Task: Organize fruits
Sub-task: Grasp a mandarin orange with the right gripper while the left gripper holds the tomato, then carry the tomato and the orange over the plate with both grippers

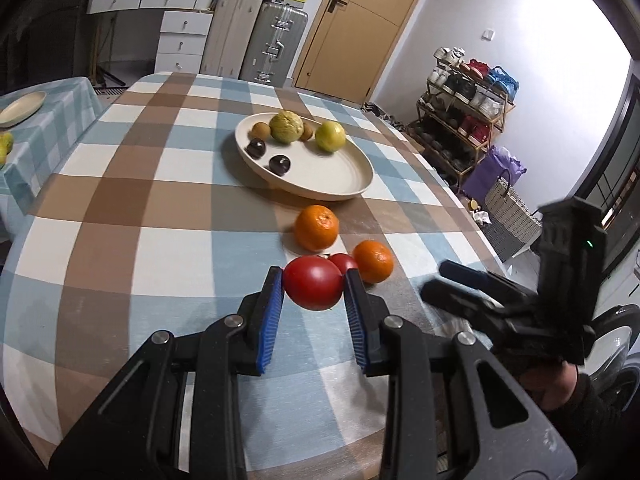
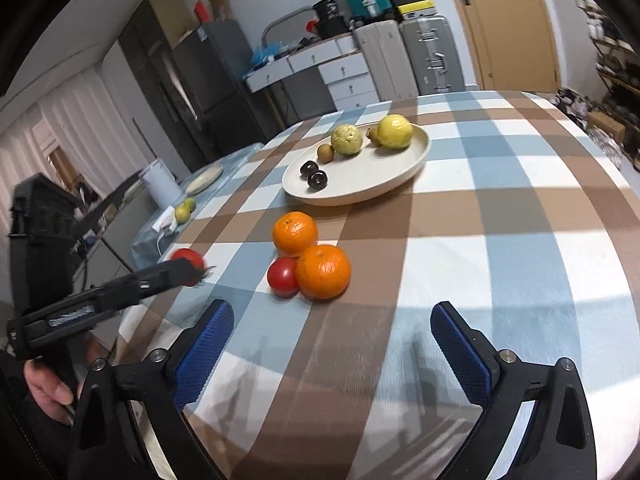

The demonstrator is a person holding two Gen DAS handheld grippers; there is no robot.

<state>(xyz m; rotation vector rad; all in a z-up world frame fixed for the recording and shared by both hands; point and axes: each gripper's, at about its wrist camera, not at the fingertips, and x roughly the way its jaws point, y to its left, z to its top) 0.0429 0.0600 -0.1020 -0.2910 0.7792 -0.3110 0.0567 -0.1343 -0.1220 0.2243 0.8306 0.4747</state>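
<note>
Left gripper (image 1: 313, 286) clamped on a red tomato (image 1: 312, 288) between its blue pads, lifted above the checked tablecloth (image 1: 160, 208), right gripper (image 2: 332, 332) wide open and empty, second tomato (image 2: 283, 277) and two oranges (image 2: 323, 271) just ahead of it, plate (image 2: 400, 172) of fruit beyond

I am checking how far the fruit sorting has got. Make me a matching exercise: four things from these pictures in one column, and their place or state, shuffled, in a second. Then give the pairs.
Things:
1. larger tomato
2. smaller tomato
3. two dark plums
4. right gripper

Place or state:
A. on the cream plate
B. open, nothing between its pads
C. clamped in the left gripper
D. on the tablecloth, against an orange

Pairs: 1-C, 2-D, 3-A, 4-B
</note>
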